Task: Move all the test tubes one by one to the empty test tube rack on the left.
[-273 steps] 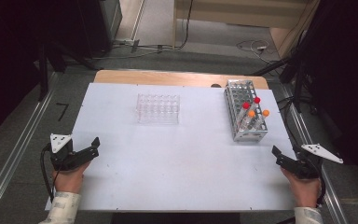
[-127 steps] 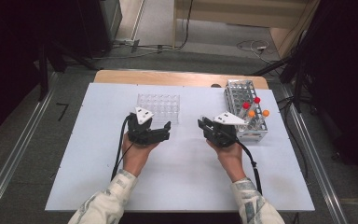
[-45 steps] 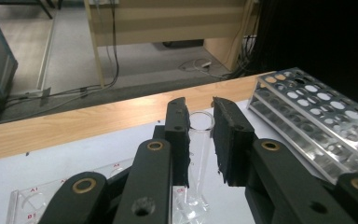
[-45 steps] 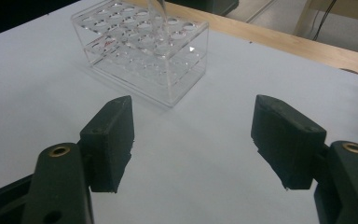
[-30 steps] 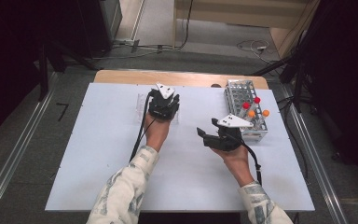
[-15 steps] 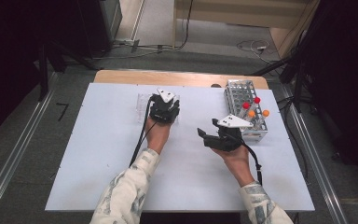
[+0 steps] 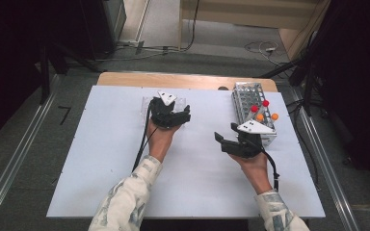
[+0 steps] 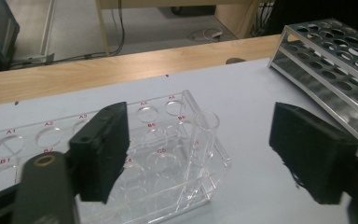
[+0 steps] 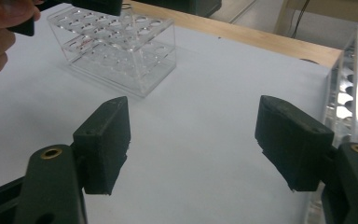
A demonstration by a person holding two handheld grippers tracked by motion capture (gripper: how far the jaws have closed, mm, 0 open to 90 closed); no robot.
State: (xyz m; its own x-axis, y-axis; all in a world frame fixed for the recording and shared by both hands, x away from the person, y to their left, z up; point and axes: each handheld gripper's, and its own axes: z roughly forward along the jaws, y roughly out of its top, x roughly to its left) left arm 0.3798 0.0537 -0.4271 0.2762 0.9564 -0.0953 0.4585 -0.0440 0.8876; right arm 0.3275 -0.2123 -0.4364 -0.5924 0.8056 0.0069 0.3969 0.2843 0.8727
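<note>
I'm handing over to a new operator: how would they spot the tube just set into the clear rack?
On the white table, find the clear plastic rack left of the metal rack. A clear, uncapped tube stands upright in a hole near its right end, between the left gripper's open jaws; the rack's other visible holes look empty.
</note>
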